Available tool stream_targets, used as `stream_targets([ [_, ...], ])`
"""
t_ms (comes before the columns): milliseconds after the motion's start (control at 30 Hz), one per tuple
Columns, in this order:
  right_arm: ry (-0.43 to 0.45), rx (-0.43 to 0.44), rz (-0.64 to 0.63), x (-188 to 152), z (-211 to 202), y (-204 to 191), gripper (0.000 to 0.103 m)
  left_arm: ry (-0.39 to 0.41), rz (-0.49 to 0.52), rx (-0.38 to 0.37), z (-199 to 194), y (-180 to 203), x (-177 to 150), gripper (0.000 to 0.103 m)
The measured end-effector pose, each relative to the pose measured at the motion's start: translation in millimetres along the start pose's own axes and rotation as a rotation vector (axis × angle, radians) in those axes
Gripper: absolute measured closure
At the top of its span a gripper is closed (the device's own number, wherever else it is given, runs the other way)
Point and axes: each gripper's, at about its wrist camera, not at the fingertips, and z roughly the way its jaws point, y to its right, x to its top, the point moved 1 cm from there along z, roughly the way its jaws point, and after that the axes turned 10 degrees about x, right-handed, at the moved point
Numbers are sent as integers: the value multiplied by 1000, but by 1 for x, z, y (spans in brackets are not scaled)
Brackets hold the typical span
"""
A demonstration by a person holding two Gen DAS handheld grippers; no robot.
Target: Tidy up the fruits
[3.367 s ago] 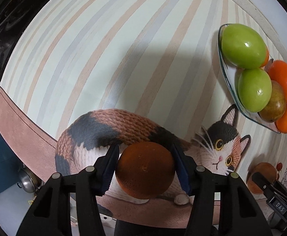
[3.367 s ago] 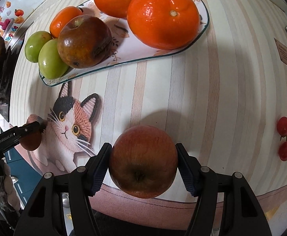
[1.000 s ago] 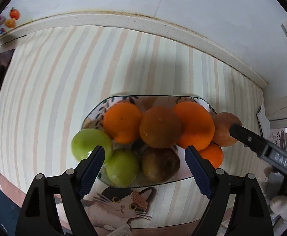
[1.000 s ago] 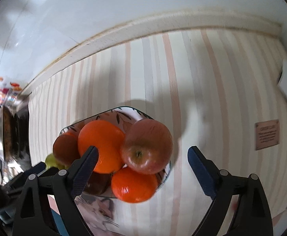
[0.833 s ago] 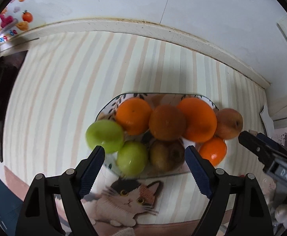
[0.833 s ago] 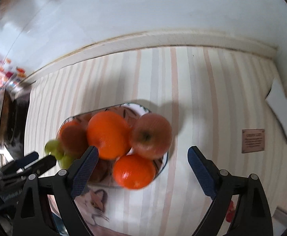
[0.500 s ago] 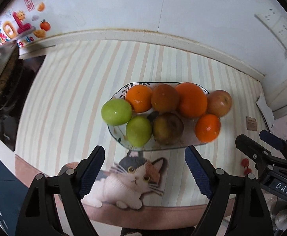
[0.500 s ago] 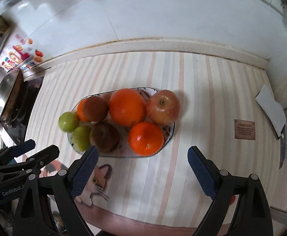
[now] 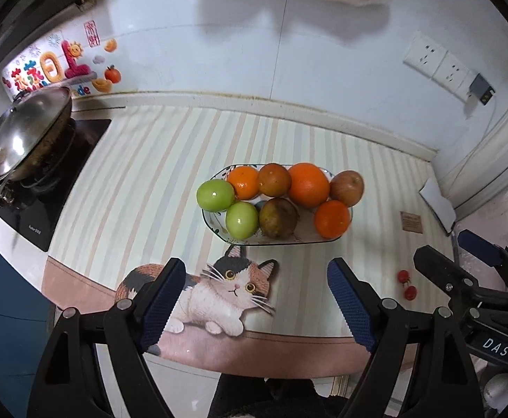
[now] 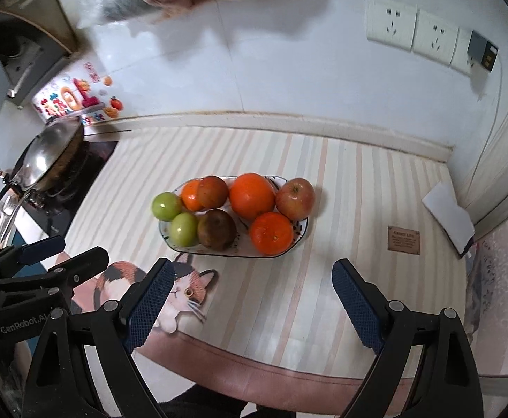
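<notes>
An oval patterned plate (image 9: 304,239) (image 10: 302,233) sits mid-counter, piled with fruit: green fruits (image 9: 215,195) (image 10: 166,206), oranges (image 9: 308,184) (image 10: 252,196), brown fruits (image 9: 277,218) (image 10: 216,229) and a red apple (image 9: 347,188) (image 10: 295,199). My left gripper (image 9: 254,301) is open and empty, held back above the counter's front edge. My right gripper (image 10: 250,296) is open and empty, also back from the plate. Each gripper shows in the other's view, the right one (image 9: 463,264) and the left one (image 10: 55,257).
Two cherry tomatoes (image 9: 406,284) lie on the striped mat right of the plate. A wok (image 9: 27,132) (image 10: 48,160) sits on the stove at left. A cat picture (image 9: 226,289) is at the mat's front. A small brown card (image 10: 403,239) and white pad (image 10: 449,216) lie at right.
Both grippers let go of their fruit onto the plate, opened, and pulled back and up from the plate toward the counter's front edge.
</notes>
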Motion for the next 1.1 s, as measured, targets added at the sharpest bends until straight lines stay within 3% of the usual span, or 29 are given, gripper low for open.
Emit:
stream_targets([
  [300, 64, 22, -35, -16, -52, -13, 9, 56, -25, 19, -38, -3, -18, 20],
  [633, 111, 35, -54, -21, -82, -19, 9, 104, -30, 29, -66, 1, -30, 20],
  [933, 102, 58, 3, -18, -72, -4, 9, 87, -30, 30, -59, 6, -26, 20],
  [1100, 87, 18, 104, -22, -61, 35, 9, 82, 1, 34, -43, 22, -18, 20],
])
